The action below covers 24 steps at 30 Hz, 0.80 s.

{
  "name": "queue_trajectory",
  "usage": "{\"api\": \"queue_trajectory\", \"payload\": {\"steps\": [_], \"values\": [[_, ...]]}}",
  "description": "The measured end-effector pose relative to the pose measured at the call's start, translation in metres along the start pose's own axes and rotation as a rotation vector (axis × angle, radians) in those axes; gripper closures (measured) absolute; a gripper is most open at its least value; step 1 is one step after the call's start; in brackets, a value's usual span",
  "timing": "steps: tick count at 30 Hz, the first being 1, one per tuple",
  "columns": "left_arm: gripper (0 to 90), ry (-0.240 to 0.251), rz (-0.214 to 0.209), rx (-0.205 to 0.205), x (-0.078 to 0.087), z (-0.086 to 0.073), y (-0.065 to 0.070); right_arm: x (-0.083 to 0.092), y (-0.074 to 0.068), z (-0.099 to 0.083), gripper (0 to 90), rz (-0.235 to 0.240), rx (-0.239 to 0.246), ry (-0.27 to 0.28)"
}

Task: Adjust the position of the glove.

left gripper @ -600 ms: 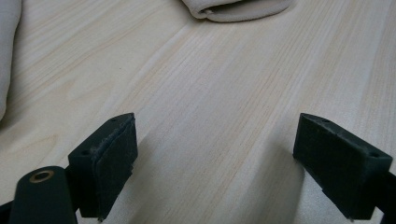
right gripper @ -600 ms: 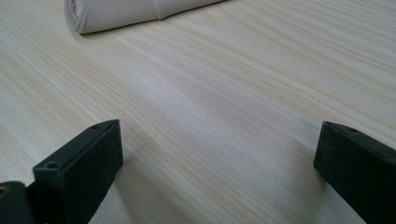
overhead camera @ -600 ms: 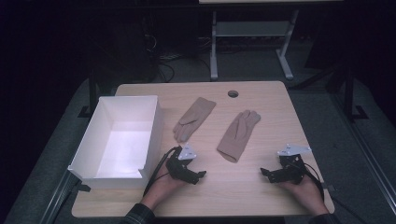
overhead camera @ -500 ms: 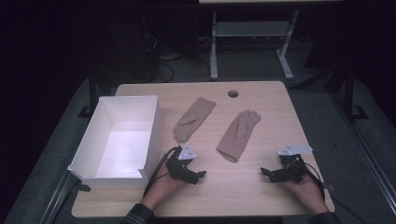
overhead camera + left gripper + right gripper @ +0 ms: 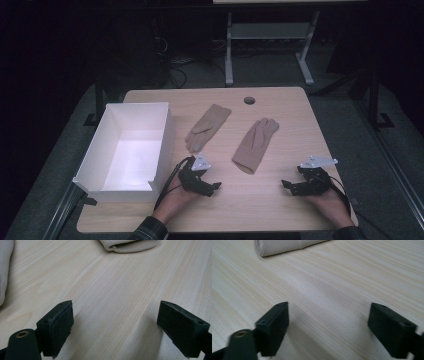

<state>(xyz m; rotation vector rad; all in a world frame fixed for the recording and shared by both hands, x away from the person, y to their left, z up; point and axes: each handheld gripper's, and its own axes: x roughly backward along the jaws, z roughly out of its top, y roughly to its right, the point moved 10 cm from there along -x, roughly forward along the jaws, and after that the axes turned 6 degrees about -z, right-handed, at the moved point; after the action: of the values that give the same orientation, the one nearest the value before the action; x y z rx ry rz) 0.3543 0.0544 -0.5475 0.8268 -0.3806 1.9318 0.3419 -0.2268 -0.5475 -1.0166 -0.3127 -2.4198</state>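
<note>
Two beige gloves lie flat on the wooden table (image 5: 280, 210). The left glove (image 5: 207, 127) is near the middle and the right glove (image 5: 255, 145) lies beside it. My left gripper (image 5: 214, 186) rests low on the table in a hand, just below the left glove's cuff, jaws open and empty. In the left gripper view (image 5: 115, 312) the right glove's cuff (image 5: 130, 246) lies ahead and the left glove (image 5: 4, 270) is at the left edge. My right gripper (image 5: 286, 184) sits near the table's right front, open and empty. In the right gripper view (image 5: 328, 315) a glove cuff (image 5: 282, 247) lies ahead.
A white open box (image 5: 102, 150) stands at the table's left side, close to my left hand. A round cable hole (image 5: 249, 100) is near the far edge. Dark floor, cables and a desk frame (image 5: 230, 55) lie beyond the table.
</note>
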Motion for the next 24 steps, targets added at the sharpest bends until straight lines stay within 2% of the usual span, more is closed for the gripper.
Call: {"api": "queue_trajectory", "payload": {"steps": [2, 3, 5, 8, 10, 11, 12, 14, 17, 24], "values": [[13.2, -0.001, 0.0, -0.001, 0.0, 0.0, 0.0, 0.001, -0.001, 0.0, 25.9, 0.001, 0.001, 0.001], [13.2, 0.0, 0.002, 0.0, 0.0, 0.0, 0.0, 0.003, -0.003, 0.001, 36.7, 0.015, 0.005, 0.002], [13.2, 0.001, 0.003, 0.004, 0.0, 0.0, 0.0, 0.005, -0.004, 0.002, 45.9, 0.019, 0.008, 0.008], [13.2, -0.003, 0.007, 0.001, -0.001, 0.001, 0.0, 0.006, -0.007, 0.007, 59.4, 0.058, 0.0, 0.013], [13.2, -0.005, 0.007, -0.016, -0.002, 0.002, 0.0, 0.004, -0.007, 0.012, 67.9, 0.067, 0.016, 0.017], [13.2, -0.005, 0.007, -0.016, -0.002, 0.002, 0.0, 0.004, -0.007, 0.012, 67.9, 0.067, 0.016, 0.017], [13.2, 0.002, 0.004, -0.004, -0.002, 0.002, 0.001, 0.004, -0.009, 0.019, 78.6, 0.076, 0.025, 0.029], [13.2, 0.001, 0.003, -0.003, -0.001, 0.001, 0.002, 0.005, -0.011, 0.025, 85.1, 0.083, 0.021, 0.039], [13.2, -0.006, 0.006, -0.011, 0.002, -0.002, 0.003, 0.004, -0.014, 0.032, 89.8, 0.119, 0.039, 0.061], [13.2, -0.001, 0.007, -0.007, 0.007, -0.007, 0.007, -0.001, -0.019, 0.045, 90.0, 0.154, 0.072, 0.067]]}}
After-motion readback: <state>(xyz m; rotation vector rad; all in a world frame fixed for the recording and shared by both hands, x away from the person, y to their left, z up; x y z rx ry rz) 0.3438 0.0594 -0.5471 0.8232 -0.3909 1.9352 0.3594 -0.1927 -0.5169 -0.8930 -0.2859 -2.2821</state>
